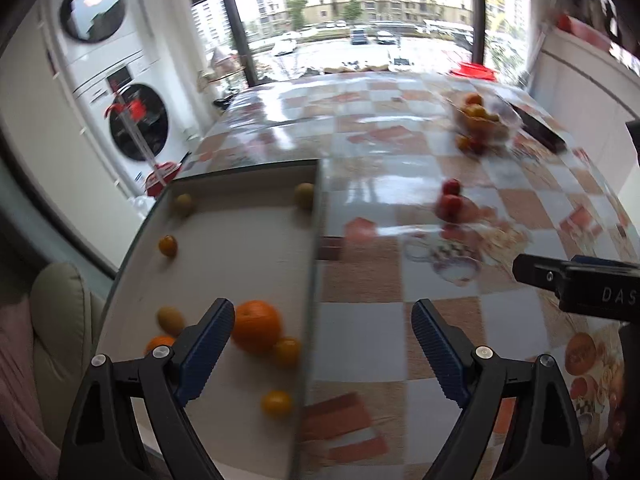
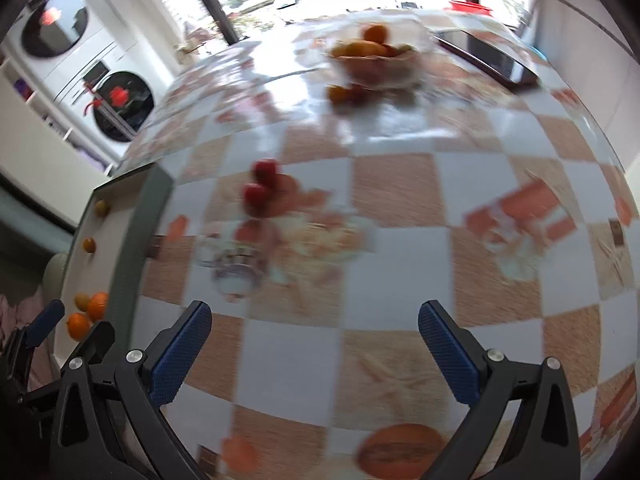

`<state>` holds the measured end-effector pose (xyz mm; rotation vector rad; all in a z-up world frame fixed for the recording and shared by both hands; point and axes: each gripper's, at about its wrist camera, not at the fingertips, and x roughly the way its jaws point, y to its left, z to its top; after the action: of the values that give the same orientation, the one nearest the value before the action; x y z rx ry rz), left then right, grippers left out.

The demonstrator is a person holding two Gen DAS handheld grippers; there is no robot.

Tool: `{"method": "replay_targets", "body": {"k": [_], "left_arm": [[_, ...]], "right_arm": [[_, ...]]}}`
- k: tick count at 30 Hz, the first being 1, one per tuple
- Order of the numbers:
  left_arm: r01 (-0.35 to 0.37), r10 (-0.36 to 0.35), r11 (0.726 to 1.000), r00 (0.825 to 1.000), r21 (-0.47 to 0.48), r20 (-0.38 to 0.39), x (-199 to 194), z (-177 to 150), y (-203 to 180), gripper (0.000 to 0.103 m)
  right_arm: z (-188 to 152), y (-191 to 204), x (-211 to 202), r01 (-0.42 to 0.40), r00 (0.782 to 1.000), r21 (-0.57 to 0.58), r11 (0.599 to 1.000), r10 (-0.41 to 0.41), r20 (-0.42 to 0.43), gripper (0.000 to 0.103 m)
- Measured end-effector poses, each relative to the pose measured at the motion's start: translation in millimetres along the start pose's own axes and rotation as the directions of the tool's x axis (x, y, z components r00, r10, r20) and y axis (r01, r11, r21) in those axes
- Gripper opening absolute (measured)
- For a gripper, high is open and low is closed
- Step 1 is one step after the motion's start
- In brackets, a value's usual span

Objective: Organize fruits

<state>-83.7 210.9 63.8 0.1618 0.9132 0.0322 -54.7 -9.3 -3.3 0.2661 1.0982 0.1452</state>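
Note:
A shallow white tray (image 1: 240,216) with a grey rim (image 2: 132,240) lies at the table's left edge. It holds a large orange (image 1: 256,326) and several small yellow and orange fruits. My left gripper (image 1: 322,312) hangs open over the tray's right rim, with nothing between its fingers. My right gripper (image 2: 316,312) stands wide open and empty above the checked tablecloth. Two small red fruits (image 1: 450,196) (image 2: 260,184) lie loose mid-table. Farther back, a clear bowl (image 1: 480,118) (image 2: 376,56) holds oranges, and loose fruit (image 2: 346,94) lies in front of it.
A dark phone (image 1: 540,128) (image 2: 492,60) lies right of the bowl. A red basin (image 1: 474,70) sits at the far edge by the window. Stacked washing machines (image 1: 132,120) stand to the left. A cushioned chair (image 1: 60,312) is below the tray's corner.

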Motion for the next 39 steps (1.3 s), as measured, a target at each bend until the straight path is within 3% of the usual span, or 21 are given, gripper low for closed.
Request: {"method": "replay_targets", "body": {"k": [8, 17, 39], "left_arm": [[0.03, -0.027, 0.997, 0.998, 0.067, -0.049, 5.8, 2.3, -40.5, 0.091], [0.064, -0.046, 0.986, 0.992, 0.155, -0.117, 19.9, -19.5, -84.6, 0.091], [0.039, -0.018, 0.987, 0.991, 0.154, -0.135, 28.3, -19.3, -81.3, 0.091]], "right_arm": [[-7.9, -44.0, -6.0, 0.129, 0.991, 0.02, 0.991, -0.129, 0.035, 0.103], [-22.9, -57.3, -10.5, 0.168, 0.984, -0.017, 0.986, -0.166, 0.069, 0.103], [-26.3, -50.6, -4.3, 0.214, 0.974, -0.063, 0.975, -0.209, 0.086, 0.103]]}}
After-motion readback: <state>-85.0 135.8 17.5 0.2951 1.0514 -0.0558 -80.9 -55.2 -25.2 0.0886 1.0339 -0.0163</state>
